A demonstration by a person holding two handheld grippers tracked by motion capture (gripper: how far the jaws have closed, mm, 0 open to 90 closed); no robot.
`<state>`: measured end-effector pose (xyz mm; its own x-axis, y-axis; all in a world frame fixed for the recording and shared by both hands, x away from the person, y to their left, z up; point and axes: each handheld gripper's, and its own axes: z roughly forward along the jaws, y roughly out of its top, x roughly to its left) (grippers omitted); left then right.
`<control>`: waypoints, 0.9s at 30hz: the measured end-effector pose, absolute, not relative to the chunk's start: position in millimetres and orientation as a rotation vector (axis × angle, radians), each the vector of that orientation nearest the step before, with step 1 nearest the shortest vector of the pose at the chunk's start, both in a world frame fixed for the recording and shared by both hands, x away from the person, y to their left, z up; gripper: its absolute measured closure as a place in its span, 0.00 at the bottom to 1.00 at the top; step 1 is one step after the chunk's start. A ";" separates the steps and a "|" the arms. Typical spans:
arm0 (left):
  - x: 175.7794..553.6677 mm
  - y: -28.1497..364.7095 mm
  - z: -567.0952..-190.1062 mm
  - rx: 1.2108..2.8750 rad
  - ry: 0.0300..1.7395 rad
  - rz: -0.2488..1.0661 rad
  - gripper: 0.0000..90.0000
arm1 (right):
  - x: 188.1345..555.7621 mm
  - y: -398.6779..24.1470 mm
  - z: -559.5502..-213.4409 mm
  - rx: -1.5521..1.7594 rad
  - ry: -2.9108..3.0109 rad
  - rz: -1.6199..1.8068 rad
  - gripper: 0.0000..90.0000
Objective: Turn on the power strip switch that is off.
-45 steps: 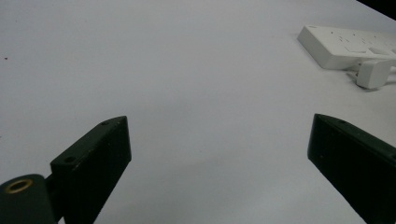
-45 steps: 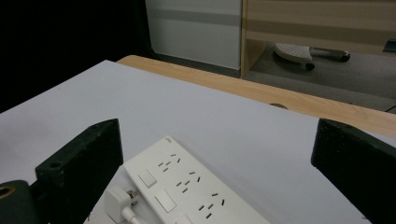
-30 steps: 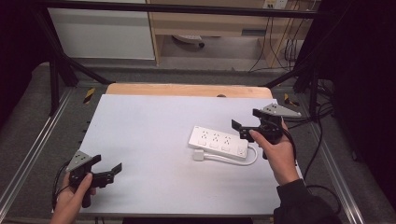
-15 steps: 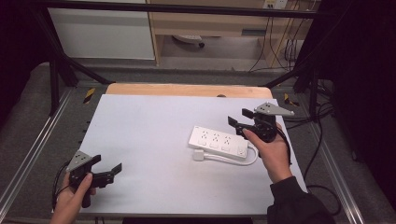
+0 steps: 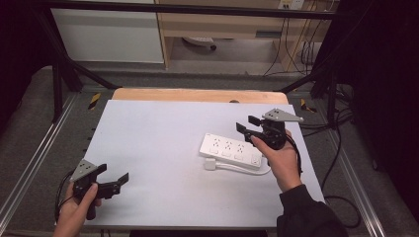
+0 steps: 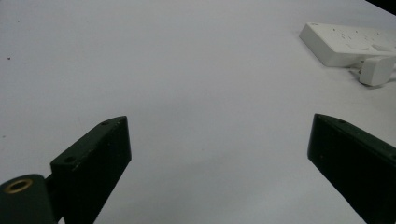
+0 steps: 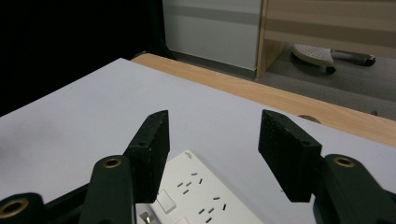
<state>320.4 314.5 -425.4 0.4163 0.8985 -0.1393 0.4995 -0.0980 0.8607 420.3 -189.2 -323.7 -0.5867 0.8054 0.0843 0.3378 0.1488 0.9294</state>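
Note:
A white power strip (image 5: pixel 231 150) lies on the white table (image 5: pixel 163 143), right of centre, with its white plug (image 5: pixel 210 165) and looped cord (image 5: pixel 247 171) beside its near edge. My right gripper (image 5: pixel 247 124) hovers just above the strip's far right end, open and empty; the strip (image 7: pixel 196 196) shows below its jaws. My left gripper (image 5: pixel 112 178) rests low at the table's front left corner, open wide with nothing between its jaws. Far off to its upper right lie the strip (image 6: pixel 348 43) and plug (image 6: pixel 376 70).
A wooden strip (image 5: pixel 197 95) runs along the table's far edge. Beyond it are a white cabinet (image 5: pixel 108 34) and a wooden shelf unit (image 5: pixel 232 24). Cables (image 5: pixel 341 148) hang off the table's right side.
My right gripper has moved left and slightly toward the far side, over the power strip's right end. The left gripper has stayed put.

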 end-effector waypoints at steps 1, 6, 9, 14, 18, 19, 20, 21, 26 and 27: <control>320.4 314.4 -425.5 1.746 1.219 0.539 0.07 | 420.8 -188.4 -324.2 1.087 1.995 1.433 0.50; 320.3 314.6 -425.4 1.748 1.217 0.542 0.07 | 422.8 -182.9 -326.6 1.081 2.001 1.445 0.55; 320.3 314.7 -425.4 1.747 1.218 0.541 0.07 | 424.5 -180.0 -328.1 1.077 2.006 1.449 0.57; 320.3 314.9 -425.4 1.751 1.222 0.543 0.07 | 426.4 -175.5 -330.4 1.070 2.009 1.457 0.60; 320.4 314.6 -425.5 1.751 1.220 0.544 0.07 | 428.1 -172.4 -333.0 1.065 2.012 1.462 0.64; 320.4 314.7 -425.5 1.753 1.220 0.545 0.07 | 428.6 -171.4 -333.9 1.065 2.013 1.462 0.65; 320.4 314.6 -425.5 1.754 1.219 0.546 0.07 | 428.9 -170.8 -334.4 1.063 2.015 1.462 0.66; 320.4 314.6 -425.5 1.754 1.219 0.546 0.07 | 429.4 -169.8 -335.5 1.062 2.018 1.465 0.67; 320.4 314.6 -425.5 1.754 1.219 0.547 0.07 | 431.3 -165.7 -341.3 1.060 2.023 1.465 0.71; 320.4 314.7 -425.5 1.755 1.218 0.546 0.07 | 431.6 -165.0 -342.4 1.062 2.023 1.466 0.72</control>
<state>320.4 314.7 -425.5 0.4160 0.8999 -0.1307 0.5009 -0.1068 0.8589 431.6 -165.0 -342.4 -0.6180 0.7804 0.0950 0.3330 0.1504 0.9308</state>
